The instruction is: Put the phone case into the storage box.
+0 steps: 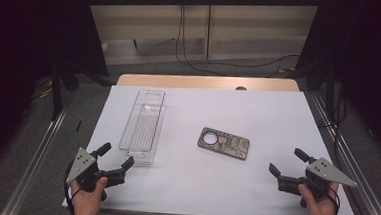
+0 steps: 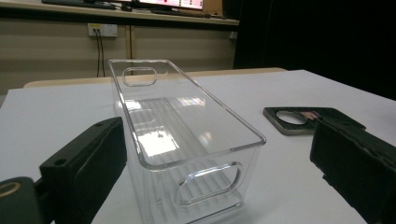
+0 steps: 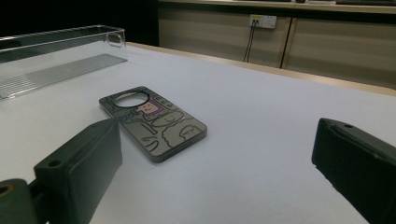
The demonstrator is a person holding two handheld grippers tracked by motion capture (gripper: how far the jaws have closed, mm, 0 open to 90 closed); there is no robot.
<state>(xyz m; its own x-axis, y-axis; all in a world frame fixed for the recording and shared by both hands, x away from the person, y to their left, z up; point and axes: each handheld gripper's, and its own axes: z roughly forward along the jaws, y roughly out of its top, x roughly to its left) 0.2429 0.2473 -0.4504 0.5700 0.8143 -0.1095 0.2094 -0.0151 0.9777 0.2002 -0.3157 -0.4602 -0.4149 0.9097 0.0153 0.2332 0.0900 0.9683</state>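
While both tools are waiting wide apart and empty at the near edge of the surface (image 1: 183, 187), the left tool (image 1: 117, 156) is sitting just short of the clear bin (image 1: 143, 124). The right tool (image 1: 288, 162) is facing the phone case (image 1: 224, 143), which is lying mid-surface to its left, long axis crosswise; the bin's long axis is running away toward the far edge.

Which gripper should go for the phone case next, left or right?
Right, probably. The right gripper is open and aimed at the phone case, with bare table between. The left gripper, also open, faces the end of the clear plastic bin instead.
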